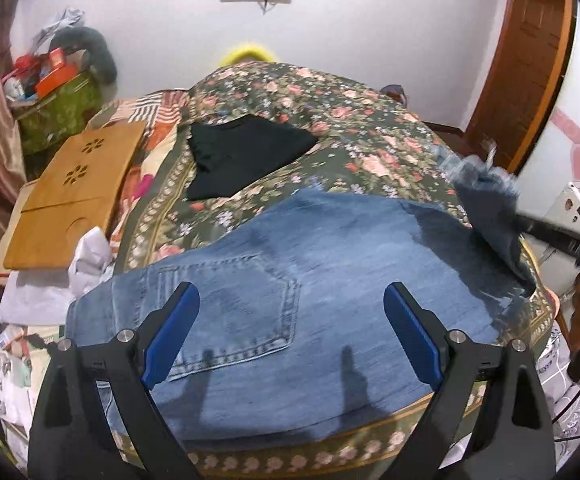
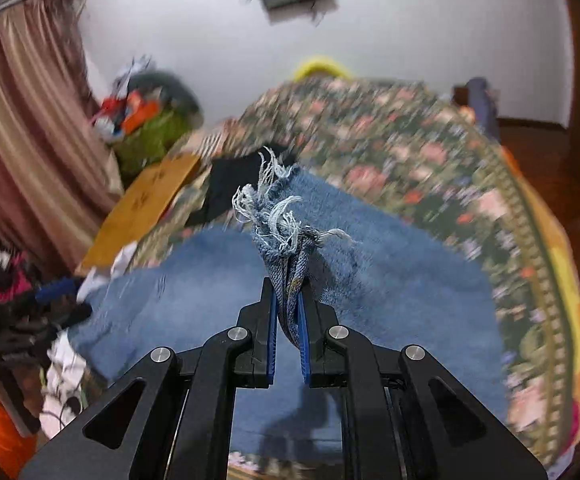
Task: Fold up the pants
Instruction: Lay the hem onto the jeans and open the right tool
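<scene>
Jeans (image 1: 290, 280) lie spread on the floral bedspread (image 1: 330, 128), back pocket up, nearer the camera than the black garment (image 1: 242, 160) on the same bedspread. The left gripper (image 1: 290, 332) hangs over the jeans with its jaws wide apart, holding nothing. The right gripper (image 2: 288, 320) is clamped on the frayed hem (image 2: 278, 216), lifted clear of the bedspread.

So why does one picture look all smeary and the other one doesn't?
Right wrist view: the floral bedspread and the room are streaked with motion blur, while the frayed hem clamped in the right gripper stays sharp. Left wrist view: mostly crisp, with the open left gripper casting two finger shadows on the jeans; only the lifted leg at right is blurred. Both views bend at the edges.
</scene>
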### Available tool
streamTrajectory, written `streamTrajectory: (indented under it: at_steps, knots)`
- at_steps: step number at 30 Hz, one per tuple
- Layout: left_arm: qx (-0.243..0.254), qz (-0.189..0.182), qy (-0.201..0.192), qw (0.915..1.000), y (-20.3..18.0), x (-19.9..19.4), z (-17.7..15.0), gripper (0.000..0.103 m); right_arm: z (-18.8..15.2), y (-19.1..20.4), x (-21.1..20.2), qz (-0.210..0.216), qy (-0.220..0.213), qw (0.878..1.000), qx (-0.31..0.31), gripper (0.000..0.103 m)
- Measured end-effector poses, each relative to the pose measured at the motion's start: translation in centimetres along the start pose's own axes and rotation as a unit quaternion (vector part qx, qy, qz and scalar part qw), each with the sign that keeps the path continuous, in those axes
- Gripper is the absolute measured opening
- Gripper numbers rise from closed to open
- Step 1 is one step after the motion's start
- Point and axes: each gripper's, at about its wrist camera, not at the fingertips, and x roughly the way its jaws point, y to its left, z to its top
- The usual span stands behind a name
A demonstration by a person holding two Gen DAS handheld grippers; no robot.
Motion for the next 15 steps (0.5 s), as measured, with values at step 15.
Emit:
streamTrajectory:
  at_steps: [15]
  knots:
    - [0.028,-0.053,-0.002,0.9982,-6.3,2.8,4.0,0.071,-2.5,-0.7,0.6,0.077,0.081,0.994,-0.001,0.025]
